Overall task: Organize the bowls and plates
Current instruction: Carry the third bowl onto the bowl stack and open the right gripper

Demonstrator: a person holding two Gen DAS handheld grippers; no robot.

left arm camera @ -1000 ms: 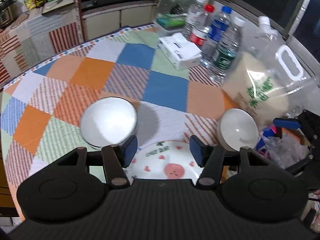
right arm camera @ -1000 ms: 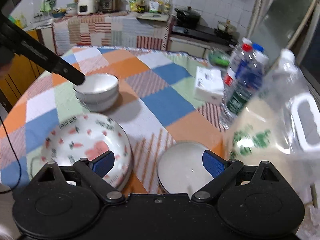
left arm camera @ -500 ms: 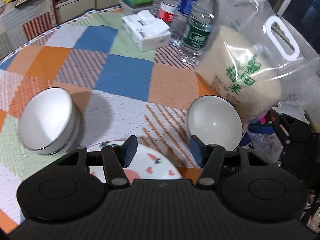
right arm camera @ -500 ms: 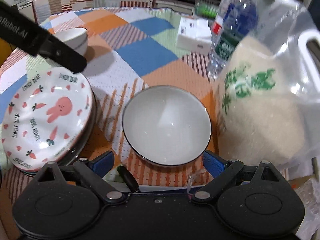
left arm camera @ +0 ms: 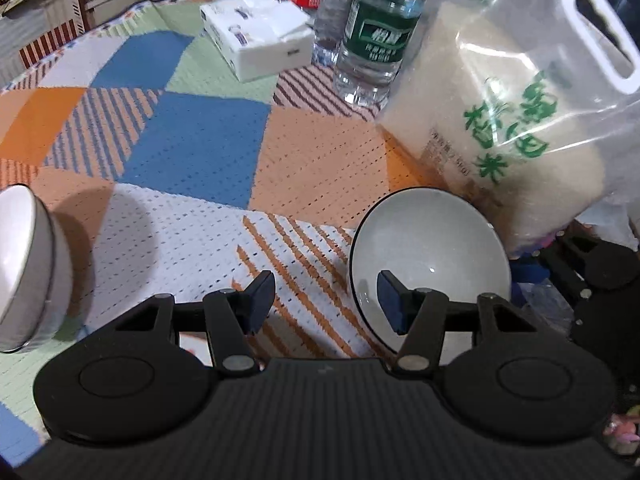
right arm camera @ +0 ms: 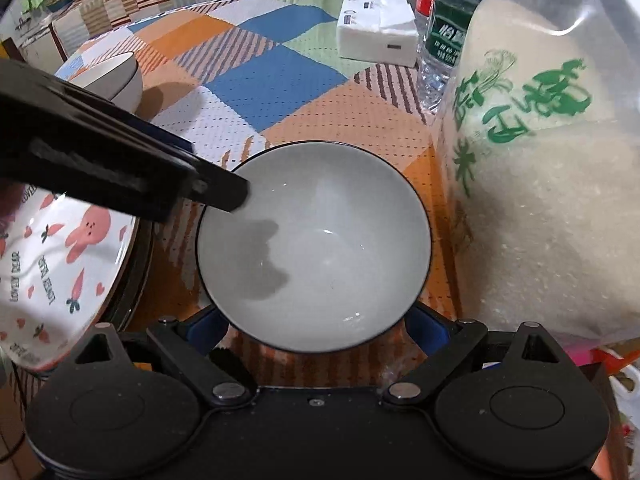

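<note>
Left gripper [left arm camera: 326, 300] fingers spread wide, right finger [left arm camera: 390, 306] over rim of white bowl [left arm camera: 430, 256]. Bowl beside rice bag [left arm camera: 516, 120] (touching, apparently). Second bowl [left arm camera: 28, 268] at far left on checked worktop [left arm camera: 200, 140]. Bottles [left arm camera: 372, 28], tissue pack [left arm camera: 260, 32] behind.

— Near the frame's centre, right wrist view? White bowl [right arm camera: 320, 248], dark rim, upright, empty.
— At the left edge? Bunny plate [right arm camera: 52, 264], carrots and hearts, tilted on a dark rim.
— Upper left? Stacked bowls [right arm camera: 116, 78], white, upright, well apart.
</note>
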